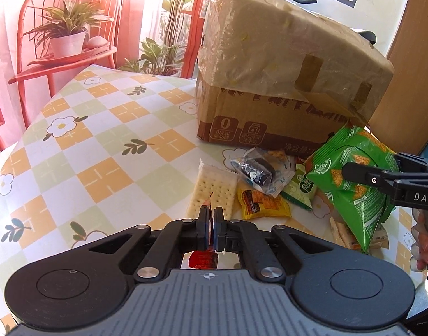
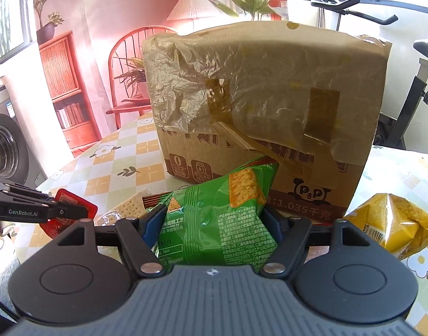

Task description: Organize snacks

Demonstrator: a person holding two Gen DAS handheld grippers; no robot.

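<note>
My left gripper (image 1: 211,211) is shut on a thin red sachet (image 1: 204,260), which stands on edge between the pads. From the right wrist view that red sachet (image 2: 73,204) hangs at the left, off the table. My right gripper (image 2: 214,215) is shut on a puffy green snack bag (image 2: 214,218) in front of the cardboard box (image 2: 270,112). In the left wrist view the green bag (image 1: 342,173) is tilted at the right, with one black finger (image 1: 359,172) of the right gripper across it. Loose snacks lie ahead: a cracker pack (image 1: 211,193), a small yellow packet (image 1: 263,204) and a clear-wrapped dark biscuit (image 1: 258,170).
The taped cardboard box (image 1: 270,117) stands at the back of the chequered tablecloth (image 1: 101,140). A small green packet (image 1: 300,190) lies under the big bag. A yellow bag (image 2: 396,224) sits right of my right gripper. A hand (image 1: 422,240) is at the right edge.
</note>
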